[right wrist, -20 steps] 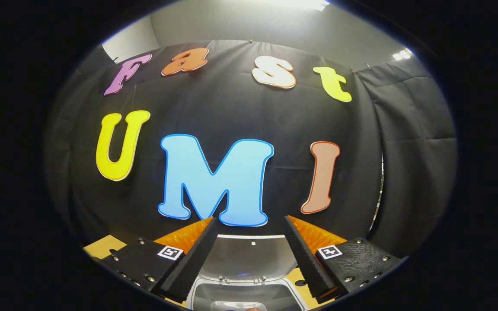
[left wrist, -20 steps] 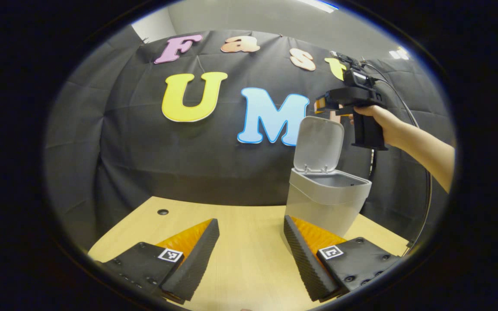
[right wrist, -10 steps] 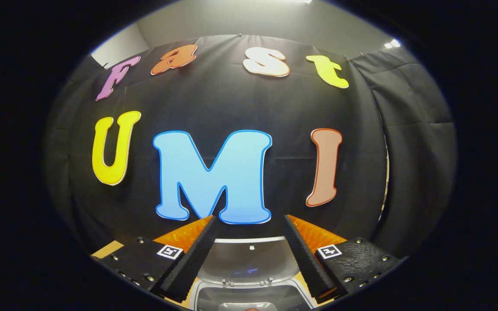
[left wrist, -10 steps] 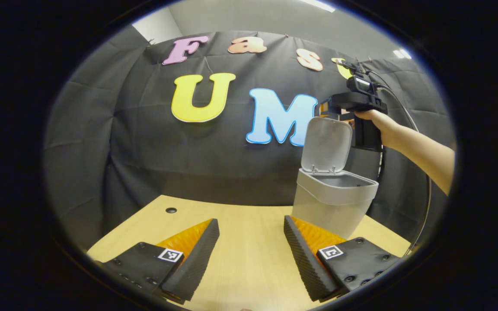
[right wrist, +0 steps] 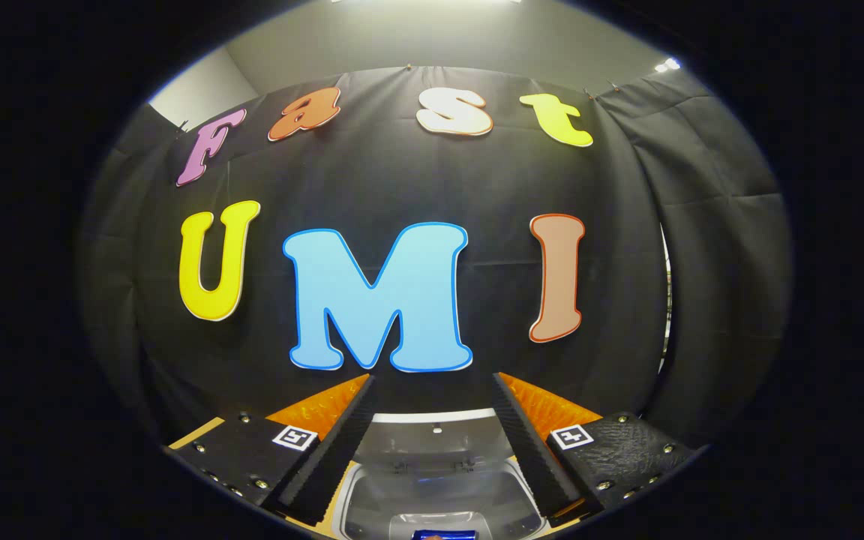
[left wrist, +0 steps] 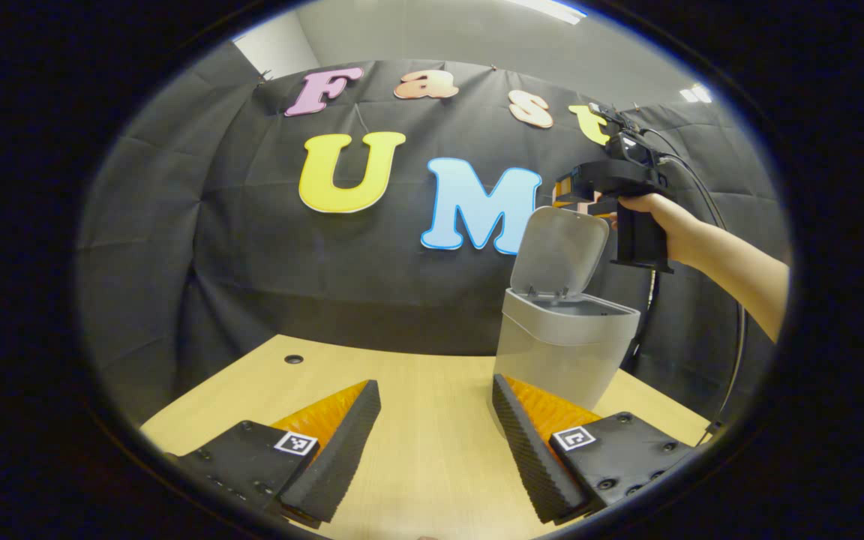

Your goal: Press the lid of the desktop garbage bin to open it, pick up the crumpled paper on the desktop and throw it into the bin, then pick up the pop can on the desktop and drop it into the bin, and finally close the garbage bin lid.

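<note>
In the left gripper view, the left gripper (left wrist: 436, 439) rests spread and empty over the table (left wrist: 432, 390). At right of centre the bin (left wrist: 563, 349) stands with its lid (left wrist: 561, 251) up, now tipped slightly forward.

In the right gripper view, the right gripper (right wrist: 432, 442), released above the bin, has edged forward; a blue can (right wrist: 443, 535) now shows inside, so closing likely remains.

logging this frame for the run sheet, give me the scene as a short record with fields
bin: grey plastic desktop garbage bin, upright on the light wooden desktop
lid: grey hinged lid, raised
left gripper: open, nothing between its fingers, low over the desktop beside the bin
right gripper: open, above the bin's mouth, lid's inner face ahead of it
inside bin: something blue at the bottom edge of the right gripper view, too cut off to name
person: hand holding the right gripper
</note>
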The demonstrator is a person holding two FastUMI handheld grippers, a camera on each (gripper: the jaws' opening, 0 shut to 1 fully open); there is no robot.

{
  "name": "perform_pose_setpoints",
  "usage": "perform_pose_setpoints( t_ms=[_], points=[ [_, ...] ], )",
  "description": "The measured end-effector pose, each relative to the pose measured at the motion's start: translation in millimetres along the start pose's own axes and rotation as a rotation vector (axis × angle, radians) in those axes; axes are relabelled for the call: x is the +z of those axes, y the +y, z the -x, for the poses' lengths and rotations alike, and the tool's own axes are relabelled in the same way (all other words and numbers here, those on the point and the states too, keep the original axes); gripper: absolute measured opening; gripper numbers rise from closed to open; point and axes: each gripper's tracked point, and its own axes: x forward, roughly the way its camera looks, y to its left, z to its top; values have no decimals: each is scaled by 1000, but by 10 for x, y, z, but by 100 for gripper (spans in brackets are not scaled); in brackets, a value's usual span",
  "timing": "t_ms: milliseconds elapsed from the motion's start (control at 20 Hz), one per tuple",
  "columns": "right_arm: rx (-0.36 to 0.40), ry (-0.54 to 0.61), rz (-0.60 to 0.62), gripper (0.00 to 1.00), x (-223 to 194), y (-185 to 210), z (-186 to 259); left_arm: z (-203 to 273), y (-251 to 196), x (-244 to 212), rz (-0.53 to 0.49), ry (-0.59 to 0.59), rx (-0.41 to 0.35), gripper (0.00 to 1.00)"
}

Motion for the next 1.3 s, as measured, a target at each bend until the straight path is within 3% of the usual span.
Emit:
perform_pose_setpoints(
  t_ms=[350, 650, 750, 1300],
  points=[
    [13, 27, 2, 98, -229, -12, 321, 118, -33, -40, -1, 3, -5, 98],
    [37, 142, 7, 97, -648, -21, 568, 155, -51, -20, -38, 1, -17, 100],
    [43, 159, 4, 97, -753, -23, 603, 177, -61, -37, -44, 3, -16, 95],
    [44, 239, -4, 98, -1263, -43, 631, 278, -84, -99, -45, 18, 0, 100]
  ],
)
